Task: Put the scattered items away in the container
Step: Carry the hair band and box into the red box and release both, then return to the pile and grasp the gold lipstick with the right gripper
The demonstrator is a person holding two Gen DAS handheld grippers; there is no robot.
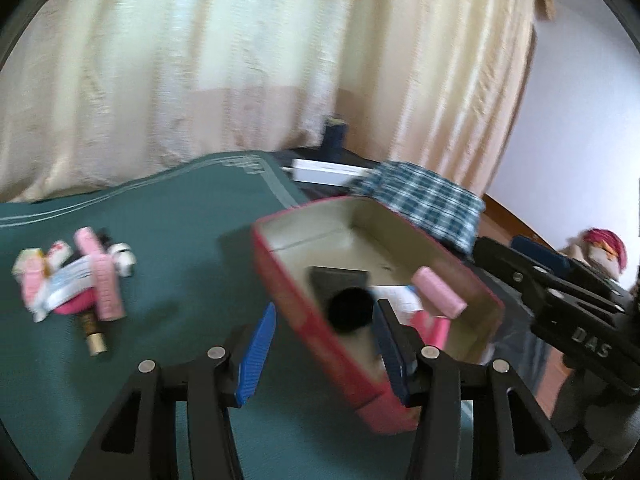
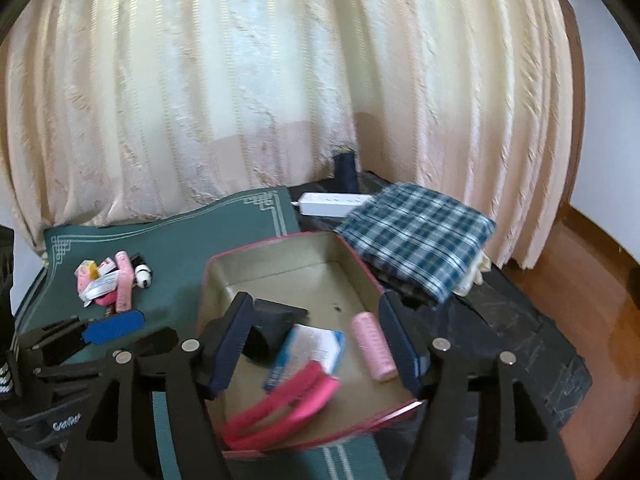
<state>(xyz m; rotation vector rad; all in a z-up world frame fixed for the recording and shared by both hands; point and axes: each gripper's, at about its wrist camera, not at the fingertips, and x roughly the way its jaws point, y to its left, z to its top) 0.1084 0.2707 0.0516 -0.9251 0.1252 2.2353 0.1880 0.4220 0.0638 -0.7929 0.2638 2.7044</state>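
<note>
A red box [image 1: 304,312] [image 2: 360,264] with a beige inside stands on the green mat [image 1: 180,220] [image 2: 176,240]. In it lie a pink tube [image 2: 373,346] [image 1: 438,292], a pink clip [image 2: 288,404], a blue-white packet [image 2: 308,350] and dark items [image 2: 276,320]. A pile of scattered pink and white items [image 1: 80,280] [image 2: 112,284] lies on the mat to the left. My left gripper [image 1: 324,348] is open and empty over the box's near left wall. My right gripper [image 2: 316,340] is open and empty above the box.
A folded plaid cloth [image 1: 424,200] [image 2: 420,236] lies right of the box. A white power strip [image 2: 332,204] [image 1: 324,172] and a dark spool [image 2: 346,168] sit at the back by the cream curtain [image 2: 240,80]. The wood floor [image 2: 600,280] lies to the right.
</note>
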